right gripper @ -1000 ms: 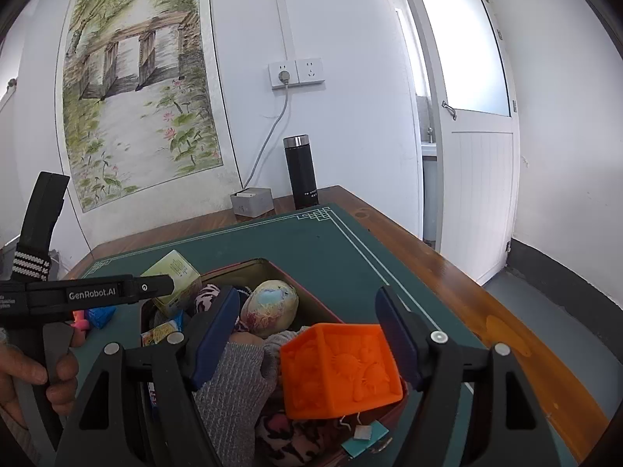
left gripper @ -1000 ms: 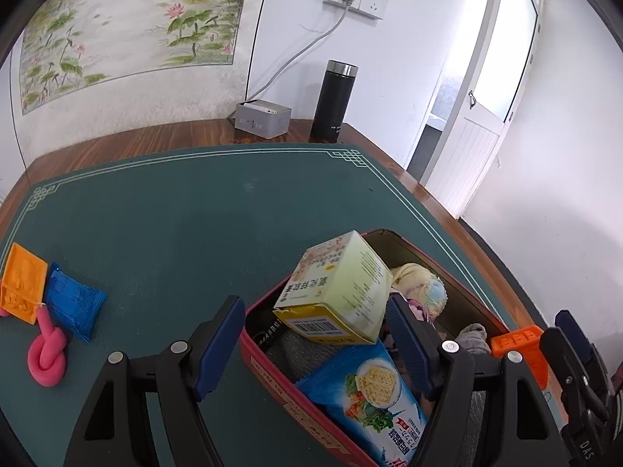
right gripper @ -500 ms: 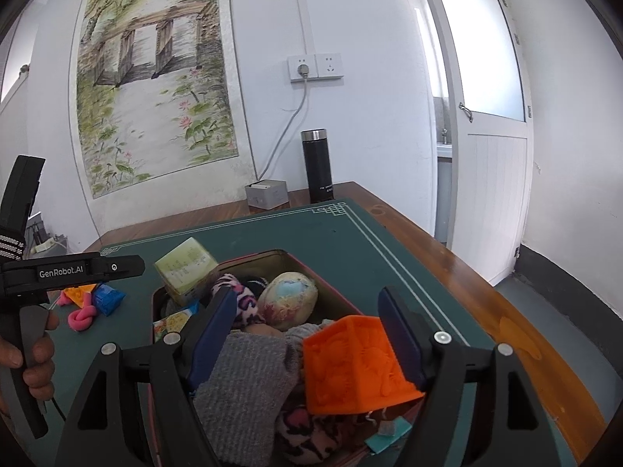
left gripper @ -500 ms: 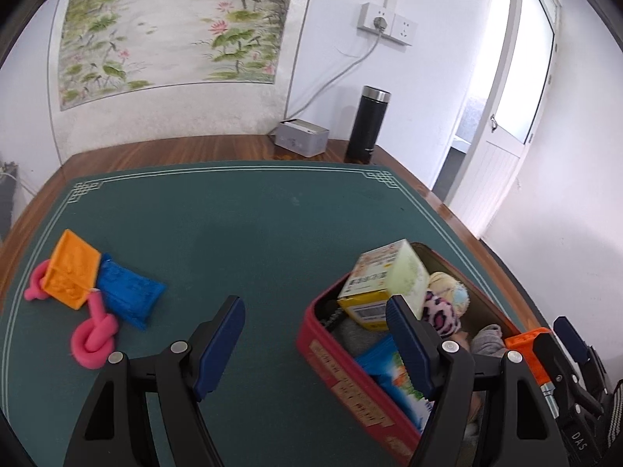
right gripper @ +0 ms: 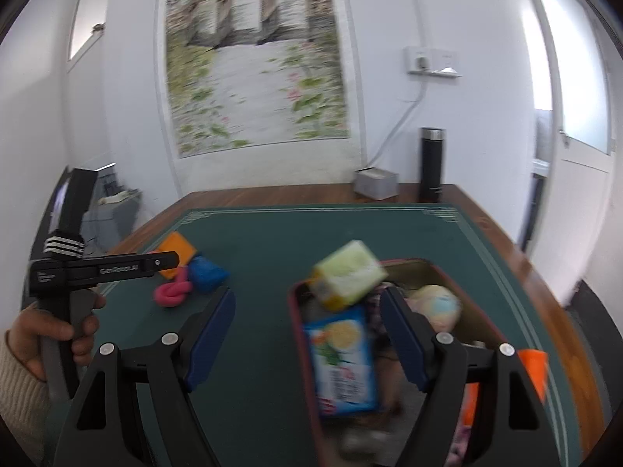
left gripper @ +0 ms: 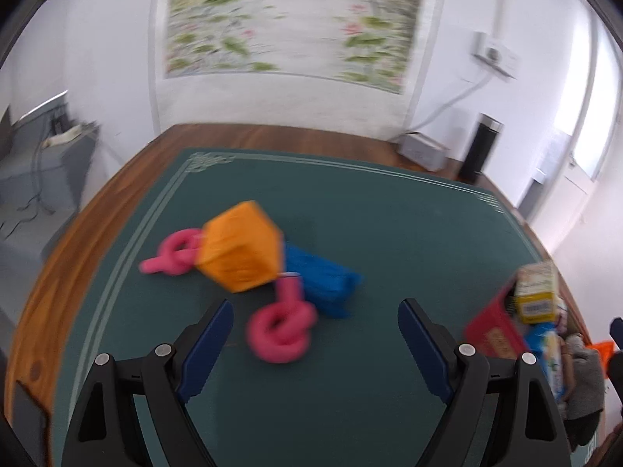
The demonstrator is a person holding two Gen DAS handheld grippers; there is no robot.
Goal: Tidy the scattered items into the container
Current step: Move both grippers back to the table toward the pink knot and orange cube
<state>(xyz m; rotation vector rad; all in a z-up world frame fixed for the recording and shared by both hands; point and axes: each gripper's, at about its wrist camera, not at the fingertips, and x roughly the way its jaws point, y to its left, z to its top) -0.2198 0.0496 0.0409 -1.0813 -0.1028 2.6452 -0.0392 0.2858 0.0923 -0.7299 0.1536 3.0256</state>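
Observation:
A red tin (right gripper: 296,311) holds a green-yellow box (right gripper: 346,274), a blue cracker pack (right gripper: 342,354), a pastel ball (right gripper: 436,305) and an orange cube (right gripper: 533,366). On the green mat lie an orange block (left gripper: 241,245), a blue packet (left gripper: 323,276) and two pink knotted ropes (left gripper: 280,325) (left gripper: 167,257). My left gripper (left gripper: 315,334) is open and empty, just in front of the near pink rope. My right gripper (right gripper: 307,330) is open and empty over the tin's left edge. The tin (left gripper: 490,330) sits at the right of the left wrist view.
A black flask (right gripper: 430,163) and a grey box (right gripper: 375,183) stand at the table's far edge. The wooden table rim (left gripper: 50,272) borders the mat. The hand-held left gripper (right gripper: 97,268) shows at the left of the right wrist view.
My left gripper has swung left from the tin to the scattered toys. My right gripper has let go of the orange cube, which now lies in the tin, and shifted left.

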